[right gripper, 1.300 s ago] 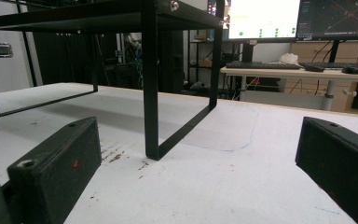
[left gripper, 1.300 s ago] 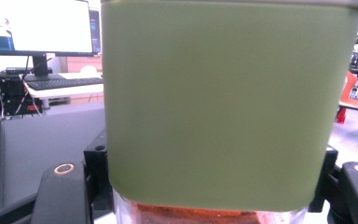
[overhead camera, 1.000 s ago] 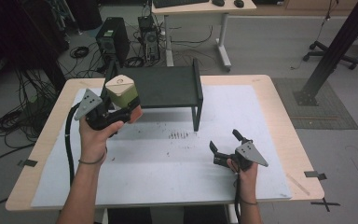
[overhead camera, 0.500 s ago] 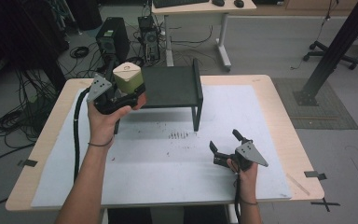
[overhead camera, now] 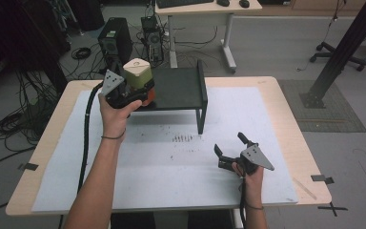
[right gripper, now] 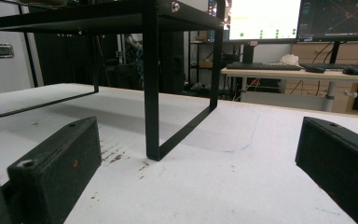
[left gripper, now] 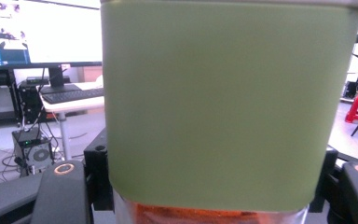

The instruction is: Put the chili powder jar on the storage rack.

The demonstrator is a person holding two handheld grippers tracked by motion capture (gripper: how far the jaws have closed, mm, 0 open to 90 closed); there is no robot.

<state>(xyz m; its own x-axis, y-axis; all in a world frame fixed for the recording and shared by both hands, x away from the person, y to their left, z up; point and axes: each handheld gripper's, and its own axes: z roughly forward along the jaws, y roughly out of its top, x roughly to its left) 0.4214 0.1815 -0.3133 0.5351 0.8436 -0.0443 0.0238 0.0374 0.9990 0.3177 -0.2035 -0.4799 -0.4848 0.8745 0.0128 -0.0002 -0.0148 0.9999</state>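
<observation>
White sheet covers bench. Left tongs clenched on green-lidded jar, held at black rack's left edge. Right tongs released, resting on sheet. No legible labels.

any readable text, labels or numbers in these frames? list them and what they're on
None readable.
Green-lidded jar in the left tool: no label showing.
Monitors behind the black rack: on-screen content too small and blurred.
White table cover: only smudges.
</observation>
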